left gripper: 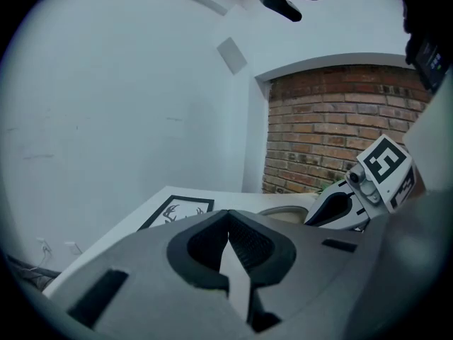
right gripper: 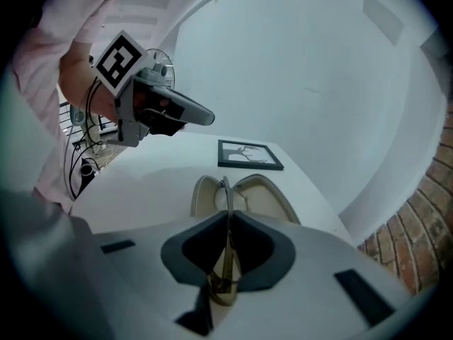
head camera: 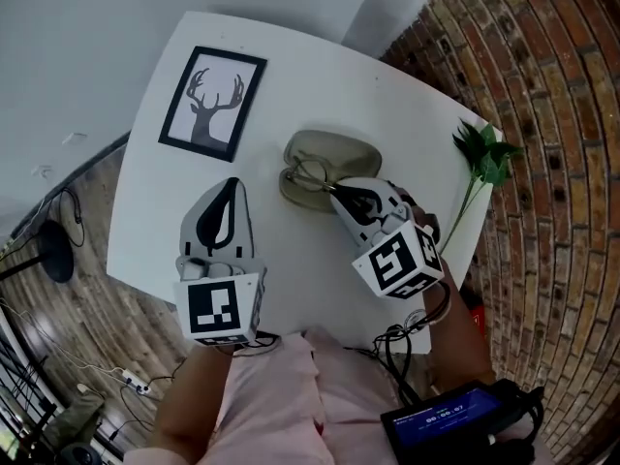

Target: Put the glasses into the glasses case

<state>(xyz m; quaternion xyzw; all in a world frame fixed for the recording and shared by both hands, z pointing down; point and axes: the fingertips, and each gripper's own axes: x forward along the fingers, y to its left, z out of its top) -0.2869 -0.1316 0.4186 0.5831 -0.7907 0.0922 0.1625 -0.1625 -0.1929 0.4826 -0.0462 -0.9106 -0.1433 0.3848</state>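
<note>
Head view: nearest are two grippers, over the front of the one white, round-cornered table (head camera: pixel 320 76). The left gripper (head camera: pixel 227 190) has its jaws closed together on nothing, with bare tabletop around it. The right gripper (head camera: pixel 336 194) pinches the one pair of thin-rimmed glasses (head camera: pixel 308 174), folded, over the one open, oval beige glasses case (head camera: pixel 334 151). Beyond lies one black-framed deer picture (head camera: pixel 212 103). One leafy green sprig (head camera: pixel 484 153) lies by the right edge.

Glasses (right gripper: pixel 224 188) in tool (right gripper: pixel 228 217), at case (right gripper: pixel 265 193)
</note>
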